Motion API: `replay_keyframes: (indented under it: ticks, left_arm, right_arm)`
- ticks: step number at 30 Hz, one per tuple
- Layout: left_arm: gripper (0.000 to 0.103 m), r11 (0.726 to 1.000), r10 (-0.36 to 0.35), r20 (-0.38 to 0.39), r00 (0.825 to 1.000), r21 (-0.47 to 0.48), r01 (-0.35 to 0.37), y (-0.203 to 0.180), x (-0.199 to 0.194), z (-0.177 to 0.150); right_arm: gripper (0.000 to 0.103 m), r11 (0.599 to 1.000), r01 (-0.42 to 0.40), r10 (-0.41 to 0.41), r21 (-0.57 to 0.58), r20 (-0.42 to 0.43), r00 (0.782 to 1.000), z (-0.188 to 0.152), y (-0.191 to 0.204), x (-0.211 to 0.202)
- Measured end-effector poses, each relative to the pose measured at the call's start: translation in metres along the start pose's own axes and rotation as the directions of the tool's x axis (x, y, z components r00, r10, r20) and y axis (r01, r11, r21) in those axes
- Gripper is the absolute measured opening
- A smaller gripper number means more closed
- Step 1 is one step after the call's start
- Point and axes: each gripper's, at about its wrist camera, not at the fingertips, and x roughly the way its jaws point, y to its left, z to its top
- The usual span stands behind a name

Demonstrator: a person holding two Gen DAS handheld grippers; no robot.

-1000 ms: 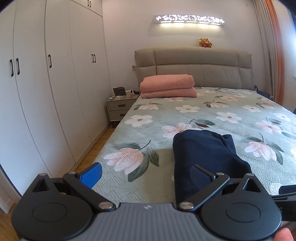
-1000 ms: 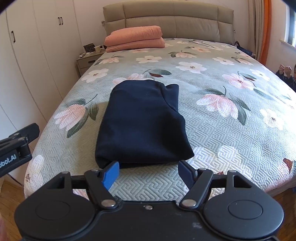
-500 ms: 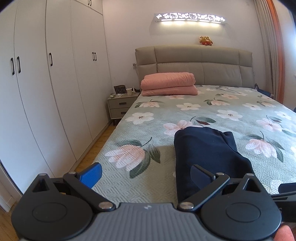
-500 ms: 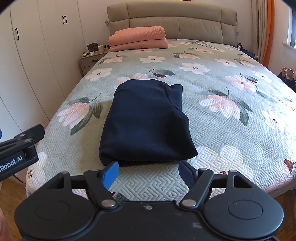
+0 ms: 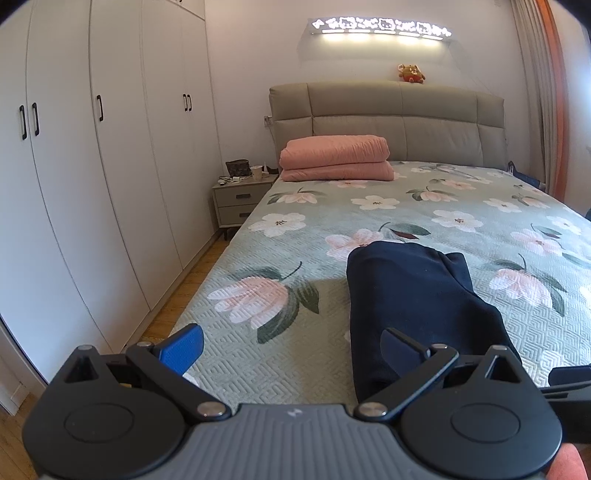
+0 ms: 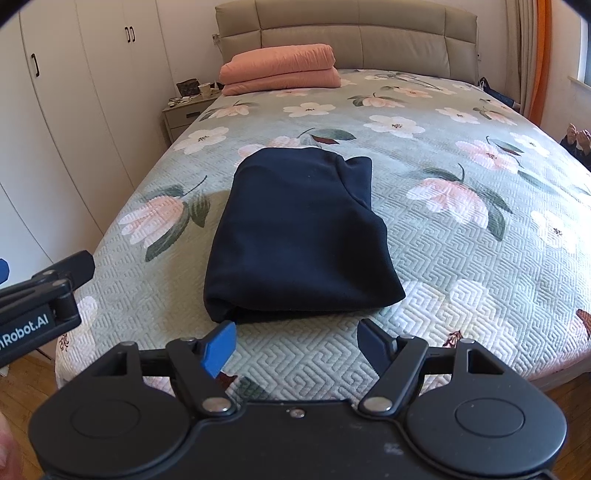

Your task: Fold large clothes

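Right gripper (image 6: 297, 345): jaws spread, holding nothing, at the bed's foot. Left gripper (image 5: 291, 345): likewise spread and unloaded. Folded navy garment (image 6: 299, 240): flat on floral bedspread (image 6: 461, 240), just beyond both. Pink quilt (image 6: 279, 68): folded, by headboard (image 6: 351, 26).

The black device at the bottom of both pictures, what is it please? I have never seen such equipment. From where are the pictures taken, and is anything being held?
Those are two hand-held grippers, each with a camera looking forward along its two fingers. One picture comes from the left gripper, the other from the right gripper; the left one also shows at the edge of the right view. Both are open and hold nothing. In front lies a dark blue garment, already folded into a bundle, on a bed with a flowered cover. A folded pink quilt lies by the headboard. A nightstand stands beside the bed.
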Motion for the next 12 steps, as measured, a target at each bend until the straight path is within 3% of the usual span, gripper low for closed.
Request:
replay_keyframes:
  ticks: [12]
  left_arm:
    - [0.1, 1.0, -0.009, 0.013, 1.0, -0.015, 0.009, 0.0039, 0.0031, -0.0033]
  right_arm:
    - [0.086, 1.0, -0.007, 0.007, 0.008, -0.019, 1.0, -0.0032, -0.0042, 0.0056]
